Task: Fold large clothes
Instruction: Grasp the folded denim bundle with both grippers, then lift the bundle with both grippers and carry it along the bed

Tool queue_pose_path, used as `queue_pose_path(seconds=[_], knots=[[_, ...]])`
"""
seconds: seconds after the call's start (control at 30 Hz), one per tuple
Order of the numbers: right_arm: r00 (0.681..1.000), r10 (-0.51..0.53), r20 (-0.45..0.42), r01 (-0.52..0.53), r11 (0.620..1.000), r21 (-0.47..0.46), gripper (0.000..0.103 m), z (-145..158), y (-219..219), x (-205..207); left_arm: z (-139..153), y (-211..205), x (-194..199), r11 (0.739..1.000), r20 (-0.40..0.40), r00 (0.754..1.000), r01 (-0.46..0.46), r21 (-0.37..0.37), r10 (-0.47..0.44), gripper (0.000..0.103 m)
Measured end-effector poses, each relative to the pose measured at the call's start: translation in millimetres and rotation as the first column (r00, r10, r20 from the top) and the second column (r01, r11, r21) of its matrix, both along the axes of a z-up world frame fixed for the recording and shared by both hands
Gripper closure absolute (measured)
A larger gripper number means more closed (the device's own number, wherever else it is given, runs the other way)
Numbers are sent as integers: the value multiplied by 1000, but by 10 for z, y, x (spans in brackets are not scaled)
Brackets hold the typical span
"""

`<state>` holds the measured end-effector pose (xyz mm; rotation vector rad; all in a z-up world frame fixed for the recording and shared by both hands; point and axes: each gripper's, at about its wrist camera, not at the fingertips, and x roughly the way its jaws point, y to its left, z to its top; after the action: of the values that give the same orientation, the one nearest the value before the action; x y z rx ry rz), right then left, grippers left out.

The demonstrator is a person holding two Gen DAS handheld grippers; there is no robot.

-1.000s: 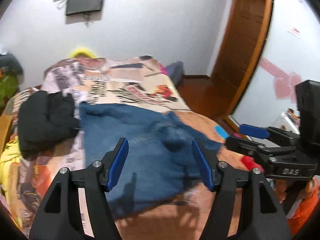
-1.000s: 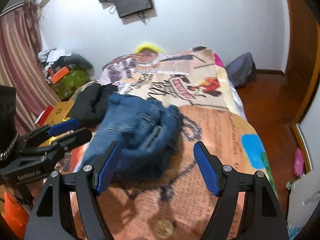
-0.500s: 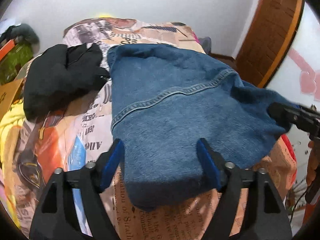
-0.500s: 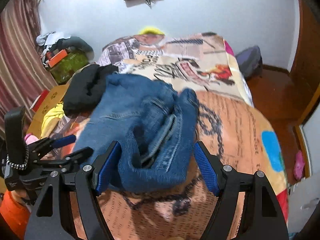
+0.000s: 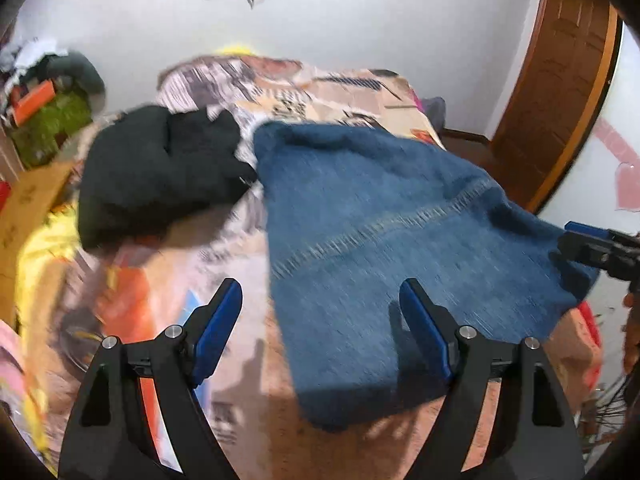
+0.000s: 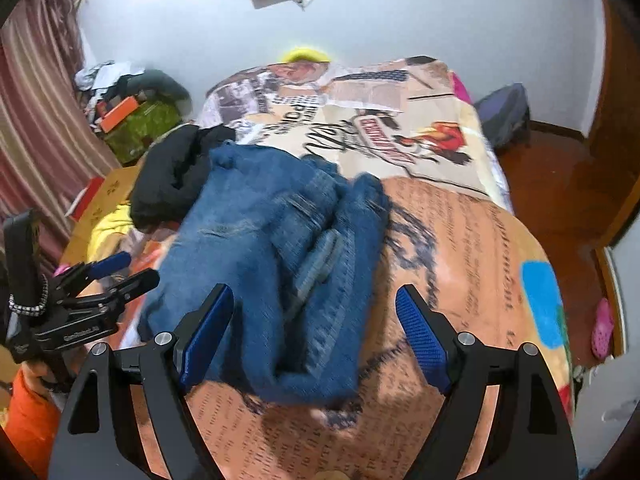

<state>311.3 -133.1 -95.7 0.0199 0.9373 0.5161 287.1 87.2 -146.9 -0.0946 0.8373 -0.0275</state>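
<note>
Both grippers dropped closer over jeans [image 5: 384, 240] since earlier frame; jaws have just been opening, nothing pinched. Left gripper [image 5: 320, 330] apart, hem edge between blue pads. Right gripper [image 6: 314, 330] apart above bunched waistband. Jeans lie crumpled mid-bed on printed blanket [image 6: 472, 248], beside black garment [image 5: 156, 168]. Denim judged heavy, thick, floppy, not slippery; best hold likely waistband corners or hems.
</note>
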Motion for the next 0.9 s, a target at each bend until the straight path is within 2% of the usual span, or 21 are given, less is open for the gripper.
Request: queue_pose_path(seconds=[0.13,0.23,0.3,0.4,0.47,0.53,0.63,0.73,0.83,0.87,0.9], knots=[[999,24,-34,-24,1000,-11,22,12,133,289,68,179,120,999,4,999,-34,2,34,23],[994,33,-107,-35,999,-10,22,-80,187,488,47,320,215,998,-21,999,-31,-61,29,23],[982,52,-182,-55,998,-10,22,-199,219,606,-51,421,341,988,-63,998,-2,-152,-7,23],[961,43,-273,-56,998,-38,22,-403,211,751,-277,555,495,958,-153,987,-4,-288,-42,23],[944,34,-327,-47,998,-33,22,-543,142,820,-447,611,594,936,-216,975,-24,-352,-56,23],[920,44,-391,-36,999,27,22,-667,38,871,-554,621,654,920,-246,967,-31,-392,-72,23],[897,53,-438,-14,996,92,18,-764,-71,929,-654,620,725,898,-261,960,-24,-439,-102,23],[882,74,-465,-14,991,130,18,-834,-71,995,-735,591,814,874,-274,952,-14,-485,-137,22],[857,95,-506,-11,986,166,18,-895,-19,1076,-852,586,903,839,-295,941,-21,-544,-167,20],[850,98,-518,-6,984,176,13,-911,-6,1090,-894,589,931,825,-303,938,-32,-565,-171,18],[844,99,-527,-2,983,181,13,-921,13,1105,-927,599,955,818,-311,936,-45,-573,-166,16]])
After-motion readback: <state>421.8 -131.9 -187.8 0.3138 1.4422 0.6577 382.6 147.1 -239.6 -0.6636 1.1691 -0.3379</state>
